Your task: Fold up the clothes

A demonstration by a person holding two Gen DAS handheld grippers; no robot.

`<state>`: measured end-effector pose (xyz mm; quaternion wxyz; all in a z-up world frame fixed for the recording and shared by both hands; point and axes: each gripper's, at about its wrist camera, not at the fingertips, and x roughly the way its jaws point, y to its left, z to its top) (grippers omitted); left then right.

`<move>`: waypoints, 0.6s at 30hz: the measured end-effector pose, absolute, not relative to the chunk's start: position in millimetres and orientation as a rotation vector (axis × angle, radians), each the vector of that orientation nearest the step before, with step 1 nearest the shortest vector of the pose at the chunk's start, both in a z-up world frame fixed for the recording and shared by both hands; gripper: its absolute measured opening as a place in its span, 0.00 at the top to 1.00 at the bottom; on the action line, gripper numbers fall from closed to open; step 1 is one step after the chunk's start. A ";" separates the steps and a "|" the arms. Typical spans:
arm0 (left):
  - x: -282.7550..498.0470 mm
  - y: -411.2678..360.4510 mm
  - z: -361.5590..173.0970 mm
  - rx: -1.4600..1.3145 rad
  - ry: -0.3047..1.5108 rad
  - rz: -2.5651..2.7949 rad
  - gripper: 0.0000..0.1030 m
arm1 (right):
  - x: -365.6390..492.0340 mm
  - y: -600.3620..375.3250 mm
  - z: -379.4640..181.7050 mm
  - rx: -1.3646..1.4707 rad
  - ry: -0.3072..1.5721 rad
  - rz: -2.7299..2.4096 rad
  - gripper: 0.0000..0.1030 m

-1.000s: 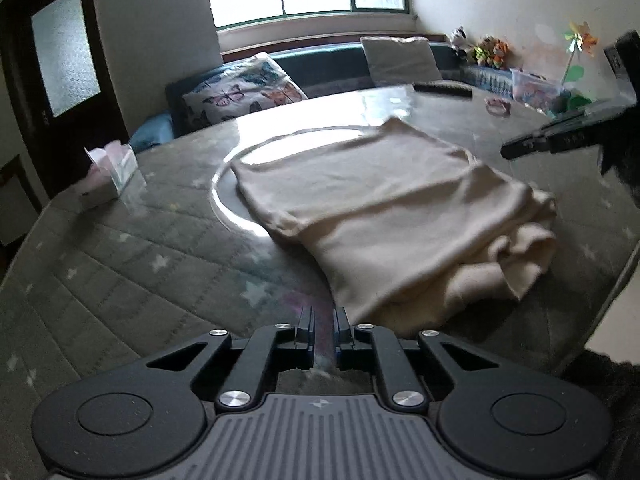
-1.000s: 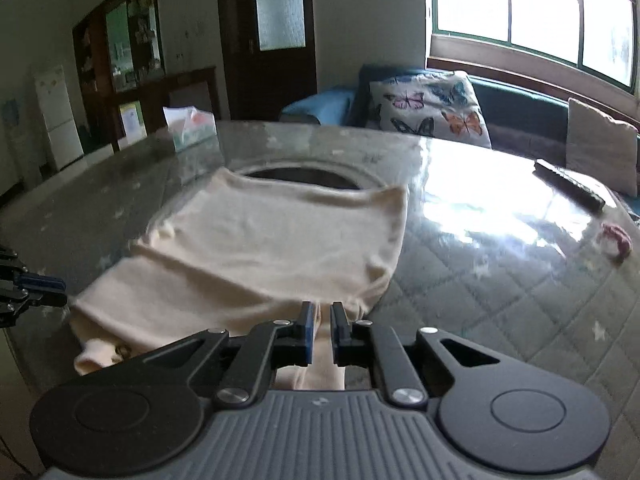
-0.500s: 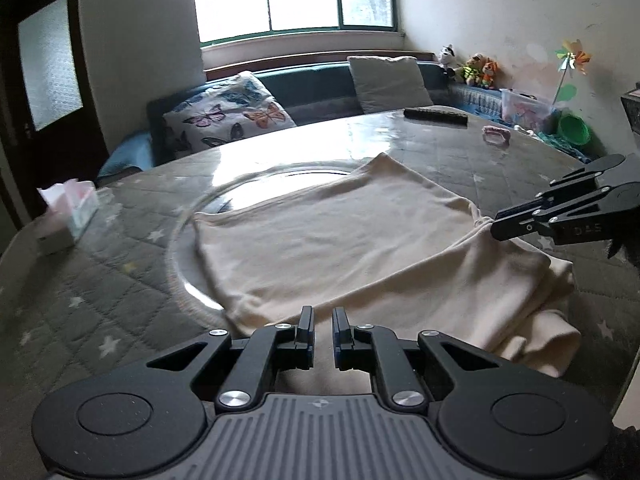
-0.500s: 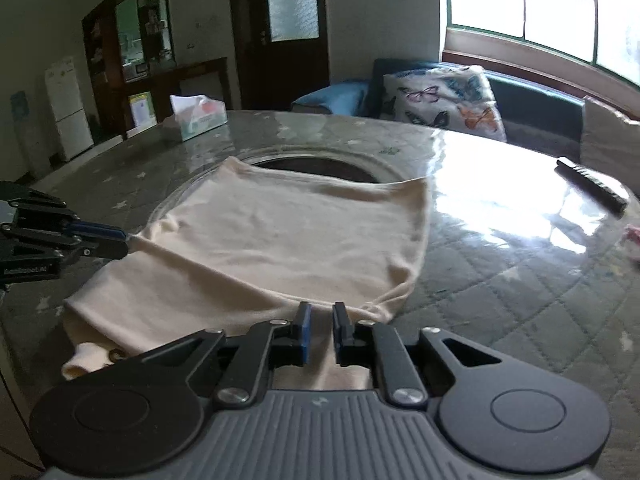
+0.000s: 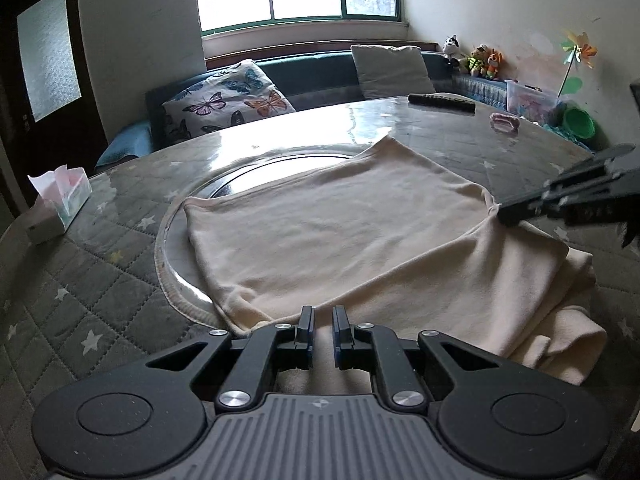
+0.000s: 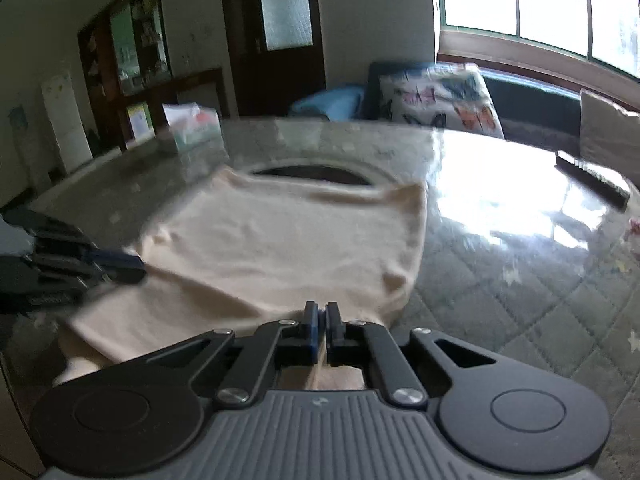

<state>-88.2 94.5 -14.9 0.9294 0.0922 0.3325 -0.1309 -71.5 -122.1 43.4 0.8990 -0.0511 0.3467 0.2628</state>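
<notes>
Since the earlier frame the left gripper [image 5: 322, 316] has been carried over the cream garment [image 5: 360, 240] on the counter [image 5: 100, 312]. The right gripper [image 6: 321, 312] has just clenched, apparently on cloth. Both edges should be lifted evenly.

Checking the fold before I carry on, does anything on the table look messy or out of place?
Yes. The cream garment lies mostly flat, but its near right end is bunched in loose, uneven layers near the table edge. Nothing looks spilled or damaged.
</notes>
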 end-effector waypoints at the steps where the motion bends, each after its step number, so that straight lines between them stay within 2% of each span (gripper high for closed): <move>1: -88.7 94.2 -13.9 0.190 0.678 -0.265 0.89 | -70.3 -123.1 40.3 -0.106 0.730 0.536 0.95; 10: -86.6 89.7 -9.6 0.202 0.659 -0.253 0.89 | -87.1 -118.1 59.3 -0.139 0.646 0.603 0.89; 18: -84.9 93.8 -16.4 0.201 0.675 -0.240 0.89 | -84.5 -89.3 36.5 -0.232 0.679 0.676 0.87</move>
